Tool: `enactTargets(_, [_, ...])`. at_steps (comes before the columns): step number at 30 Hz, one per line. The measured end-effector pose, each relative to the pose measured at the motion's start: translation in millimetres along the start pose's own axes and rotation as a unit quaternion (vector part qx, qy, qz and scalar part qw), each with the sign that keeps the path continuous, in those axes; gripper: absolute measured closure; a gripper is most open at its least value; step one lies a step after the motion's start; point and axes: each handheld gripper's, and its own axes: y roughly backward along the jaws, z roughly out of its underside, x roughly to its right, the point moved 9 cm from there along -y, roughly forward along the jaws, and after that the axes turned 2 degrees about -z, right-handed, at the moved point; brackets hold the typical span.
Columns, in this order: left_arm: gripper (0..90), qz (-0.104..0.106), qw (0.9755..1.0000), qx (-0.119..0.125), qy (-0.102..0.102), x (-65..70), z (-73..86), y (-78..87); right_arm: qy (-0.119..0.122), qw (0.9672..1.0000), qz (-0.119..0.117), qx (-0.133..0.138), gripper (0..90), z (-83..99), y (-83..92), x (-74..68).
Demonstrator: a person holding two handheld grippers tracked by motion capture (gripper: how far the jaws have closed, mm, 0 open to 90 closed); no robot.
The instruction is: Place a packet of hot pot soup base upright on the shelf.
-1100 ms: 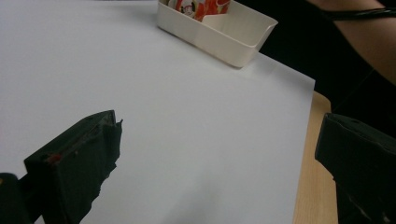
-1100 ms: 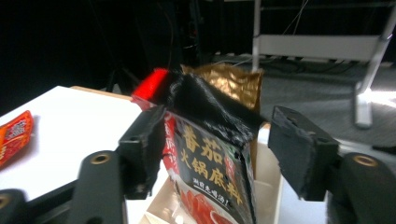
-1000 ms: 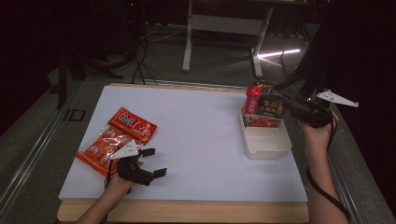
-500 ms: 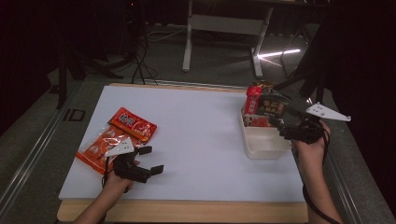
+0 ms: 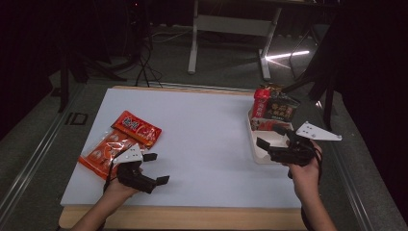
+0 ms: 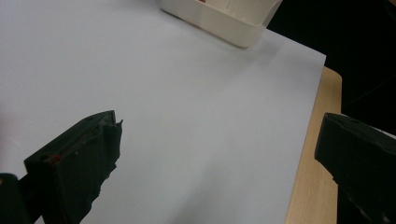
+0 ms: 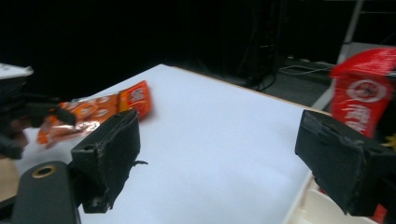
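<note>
Table (image 5: pixel 207 139) with a white top carries two orange-red snack packets at its left side and a cream plastic box (image 5: pixel 257 155) at its right edge. The upper packet (image 5: pixel 137 128) overlaps the lower packet (image 5: pixel 103 151), both lying flat. The left gripper (image 5: pixel 156 168) sits low near the front edge just beside the lower packet, its jaws spread wide with nothing between them; its own camera looks across bare white surface toward the box (image 6: pixel 219 18). The right gripper (image 5: pixel 272 139) hangs over the near part of the box, jaws wide apart and empty. Upright in the far end of the box stand a red packet (image 5: pixel 261 102) and a dark packet (image 5: pixel 283 109), touching.
</note>
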Motion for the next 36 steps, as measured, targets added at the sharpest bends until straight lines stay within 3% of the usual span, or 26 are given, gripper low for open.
enactTargets(4, [5.6, -0.012, 0.9999, 0.004, -0.007, -5.6, -4.0, 10.8, 0.0, 0.9999, -0.012, -0.003, 13.9, 5.3, -1.7, -13.4])
enactTargets(6, [15.6, -0.025, 0.9995, 0.015, -0.009, -11.1, -5.8, 18.5, 0.005, 0.9999, -0.014, -0.005, 13.9, 7.8, -1.9, -19.2])
enactTargets(8, [18.3, -0.033, 0.9993, 0.017, -0.001, -17.6, -6.0, 25.0, 0.006, 0.9998, -0.021, -0.005, 14.0, 9.4, -1.5, -24.9])
enactTargets(11, [29.6, -0.053, 0.9983, 0.024, 0.008, -29.1, -5.2, 36.3, 0.014, 0.9997, -0.019, -0.005, 14.1, 11.1, -0.7, -29.5])
enactTargets(16, [38.2, -0.111, 0.9931, 0.024, 0.029, -53.6, 0.6, 55.1, 0.016, 0.9995, -0.027, -0.006, 14.5, 15.4, 0.7, -38.2])
enactTargets(18, [44.5, -0.124, 0.9912, 0.025, 0.04, -63.5, 3.3, 63.8, 0.02, 0.9995, -0.025, -0.009, 14.5, 18.3, 0.9, -40.1])
enactTargets(22, [60.0, -0.162, 0.9847, 0.02, 0.061, -86.4, 9.5, 82.3, 0.021, 0.999, -0.036, -0.014, 14.5, 23.7, 1.3, -46.7])
enactTargets(24, [62.3, -0.187, 0.9795, 0.017, 0.072, -98.3, 13.8, 91.0, 0.02, 0.9989, -0.04, -0.015, 14.5, 25.9, 1.2, -49.0])
enactTargets(26, [67.3, -0.201, 0.9766, 0.011, 0.074, -107.0, 18.9, 98.0, 0.024, 0.9987, -0.041, -0.02, 14.5, 28.7, 0.7, -50.1])
enactTargets(27, [68.7, -0.201, 0.9766, 0.011, 0.074, -107.0, 18.9, 98.0, 0.024, 0.9987, -0.041, -0.02, 14.5, 28.7, 0.7, -50.1])
enactTargets(28, [71.8, -0.216, 0.973, 0.001, 0.083, -116.5, 25.6, 103.8, 0.023, 0.9987, -0.042, -0.019, 14.5, 30.1, 0.2, -50.7])
enactTargets(31, [79.7, -0.235, 0.9681, -0.012, 0.086, -127.8, 34.5, 110.0, 0.023, 0.9985, -0.044, -0.023, 14.5, 32.6, -0.7, -51.4])
enactTargets(33, [85.7, -0.254, 0.9628, -0.026, 0.088, -138.2, 42.5, 114.8, 0.025, 0.9984, -0.045, -0.026, 14.6, 34.3, -1.8, -51.9])
enactTargets(36, [90.0, -0.27, 0.9574, -0.04, 0.095, -150.7, 51.3, 120.3, 0.024, 0.9982, -0.048, -0.025, 14.6, 34.5, -2.4, -52.5])
